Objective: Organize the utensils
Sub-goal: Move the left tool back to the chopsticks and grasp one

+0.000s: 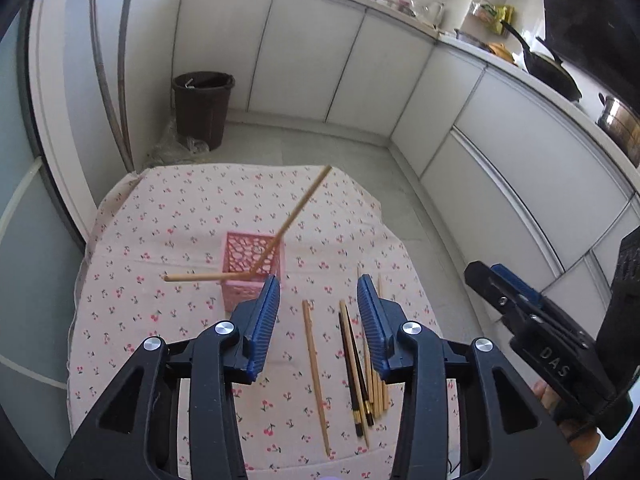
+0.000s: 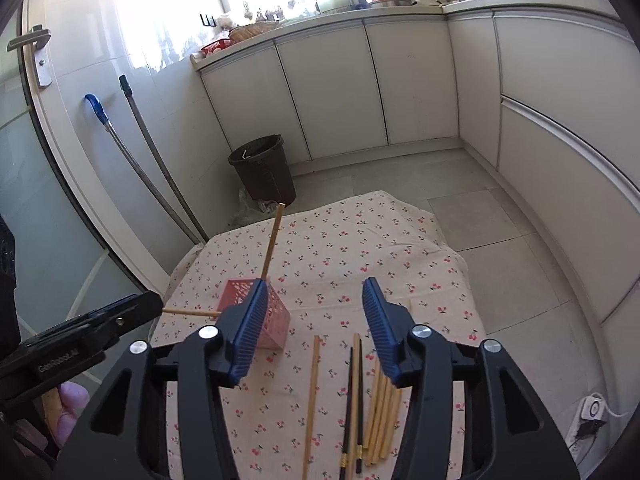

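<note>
A pink lattice basket (image 1: 251,268) (image 2: 276,320) stands on the cherry-print cloth (image 1: 180,216) (image 2: 360,240). Two wooden chopsticks lean out of it, one up to the right (image 1: 304,200) (image 2: 273,240) and one out to the left (image 1: 196,277) (image 2: 188,312). On the cloth lie a single wooden chopstick (image 1: 316,376) (image 2: 312,404), a dark pair (image 1: 354,372) (image 2: 354,404) and a bundle of wooden ones (image 1: 378,396) (image 2: 382,412). My left gripper (image 1: 318,308) is open and empty above them. My right gripper (image 2: 314,308) is open and empty too.
The cloth-covered table stands in a kitchen corner with white cabinets (image 1: 312,60) (image 2: 360,80). A dark bin (image 1: 202,106) (image 2: 262,168) stands on the floor behind it. Two mop handles (image 1: 112,80) (image 2: 152,168) lean on the left wall.
</note>
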A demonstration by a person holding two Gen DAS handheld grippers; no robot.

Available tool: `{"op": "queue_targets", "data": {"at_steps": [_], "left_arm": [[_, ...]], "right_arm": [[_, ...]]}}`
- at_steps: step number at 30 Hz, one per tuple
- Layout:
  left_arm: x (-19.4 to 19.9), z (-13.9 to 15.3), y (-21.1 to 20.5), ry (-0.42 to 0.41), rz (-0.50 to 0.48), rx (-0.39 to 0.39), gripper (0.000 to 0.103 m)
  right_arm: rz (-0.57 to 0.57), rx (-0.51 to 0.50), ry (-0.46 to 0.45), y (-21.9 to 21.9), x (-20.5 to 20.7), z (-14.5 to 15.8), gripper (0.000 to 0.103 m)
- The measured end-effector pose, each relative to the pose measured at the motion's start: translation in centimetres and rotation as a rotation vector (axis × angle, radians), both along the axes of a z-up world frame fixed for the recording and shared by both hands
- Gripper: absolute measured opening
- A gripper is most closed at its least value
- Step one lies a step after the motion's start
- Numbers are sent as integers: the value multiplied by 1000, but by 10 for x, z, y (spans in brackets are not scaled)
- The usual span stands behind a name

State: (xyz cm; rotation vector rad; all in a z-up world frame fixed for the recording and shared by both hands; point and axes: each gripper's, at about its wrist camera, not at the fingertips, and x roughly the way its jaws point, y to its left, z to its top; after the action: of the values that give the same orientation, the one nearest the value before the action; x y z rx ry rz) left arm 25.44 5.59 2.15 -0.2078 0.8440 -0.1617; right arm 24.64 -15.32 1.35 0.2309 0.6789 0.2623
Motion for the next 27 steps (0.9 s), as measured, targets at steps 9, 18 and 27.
{"op": "queue_targets", "data": {"at_steps": [9,18,27], "left_arm": [[9,-54,-37,186,-80,54,48],[56,-151,-54,435,-32,159,49],[87,-185,-72,441,34,248,49]], "right_arm": [[-92,-46,-14,-52,-55,-9,78],[-112,-18,274,-89,-26,-77,84],[-103,28,317,-96,-27,-80,86]]}}
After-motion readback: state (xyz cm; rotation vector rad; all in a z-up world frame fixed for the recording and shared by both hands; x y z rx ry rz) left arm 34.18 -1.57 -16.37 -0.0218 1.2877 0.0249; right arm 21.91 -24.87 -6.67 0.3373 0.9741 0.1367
